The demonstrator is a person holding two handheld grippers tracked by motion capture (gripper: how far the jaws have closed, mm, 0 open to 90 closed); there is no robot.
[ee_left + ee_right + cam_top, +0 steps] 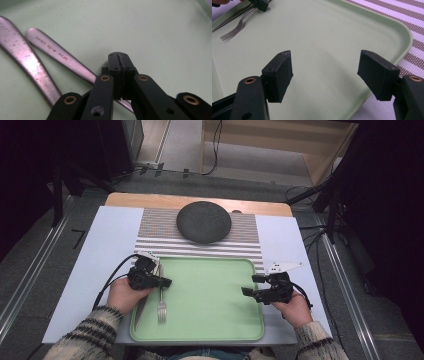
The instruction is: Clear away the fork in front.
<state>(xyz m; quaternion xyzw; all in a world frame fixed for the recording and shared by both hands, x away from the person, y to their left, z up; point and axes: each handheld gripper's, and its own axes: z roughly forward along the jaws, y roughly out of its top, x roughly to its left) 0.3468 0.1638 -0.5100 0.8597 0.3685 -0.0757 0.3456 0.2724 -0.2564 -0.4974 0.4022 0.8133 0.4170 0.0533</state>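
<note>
Fork (161,301) flat on green tray (215,320), lower left of the high view, long axis running near-vertical in frame, tines toward the bottom edge, handle end toward the top. Second utensil, probably a knife (140,307), alongside at the tray's left margin, partly hidden under the left hand; kind not confirmed.

Left gripper (162,282) at the fork handle's upper stretch, fingers clenched. In the left gripper view, pads (128,72) pressed together with no gap, fork handle (62,58) passing diagonally beneath and behind them toward the lower centre. Whether the handle is pinched or merely lies under the shut tips: cannot tell. Second handle (22,55) at upper left, just beside the first, apart from the fingers.

Right gripper (251,285) over the tray's right portion, fingers released and spread wide, nothing between them. From the right gripper view, fork tines (230,32) at upper left, well apart.

Left hand clearly nearer. Judgement: any lift depends on the fingers closing across the handle, perpendicular to its long axis.

Dark round plate (204,222) on striped mat (155,235), upper centre, on the worktop (100,270).
</note>
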